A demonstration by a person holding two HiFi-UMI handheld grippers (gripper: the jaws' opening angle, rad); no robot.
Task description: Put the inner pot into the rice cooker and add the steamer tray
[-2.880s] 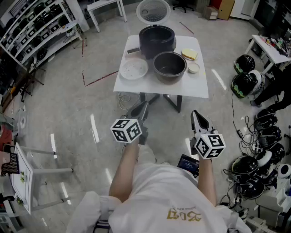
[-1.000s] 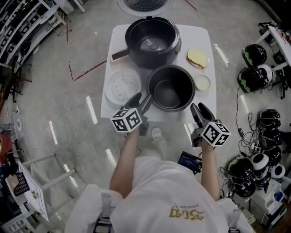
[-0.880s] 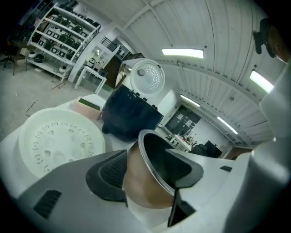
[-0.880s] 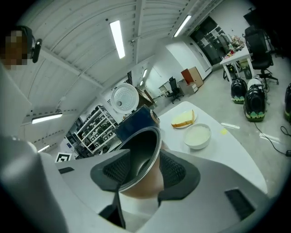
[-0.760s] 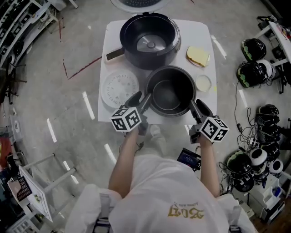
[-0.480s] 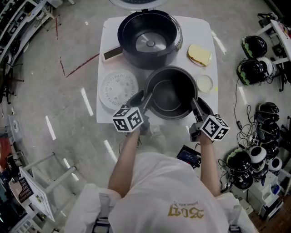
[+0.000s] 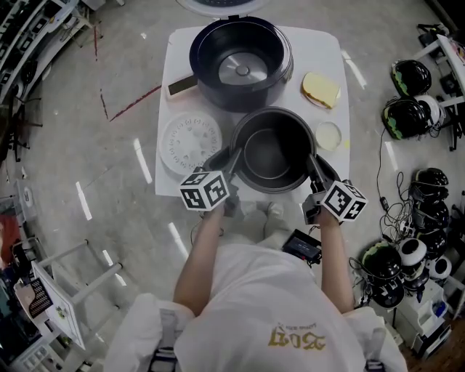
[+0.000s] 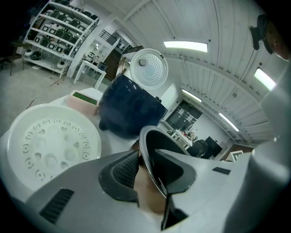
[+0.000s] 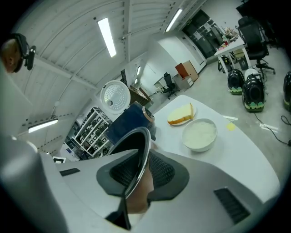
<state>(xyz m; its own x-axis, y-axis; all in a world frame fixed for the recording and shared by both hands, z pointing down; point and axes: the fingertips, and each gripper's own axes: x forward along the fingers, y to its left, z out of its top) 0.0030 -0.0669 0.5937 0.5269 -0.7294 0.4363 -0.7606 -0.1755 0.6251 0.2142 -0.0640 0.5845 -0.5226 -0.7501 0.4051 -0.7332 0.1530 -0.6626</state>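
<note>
Head view: both sets of jaws have just been closing and now clamp the rim of the pot (image 7: 269, 151), left gripper (image 7: 227, 158) at its 8 o'clock, right gripper (image 7: 320, 168) at 4 o'clock. The pot stands at 6 o'clock of the cooker (image 7: 240, 62), with the tray (image 7: 190, 143) at the pot's 9 o'clock.

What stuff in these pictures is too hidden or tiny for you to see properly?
- The rice cooker lid: head view, the top edge cuts most of it off.
- The inner pot, its underside: head view, its own wall hides whether it rests on the table.
- The small bowl, its white contents: too small in the head view, too plain in the right gripper view to name.
</note>
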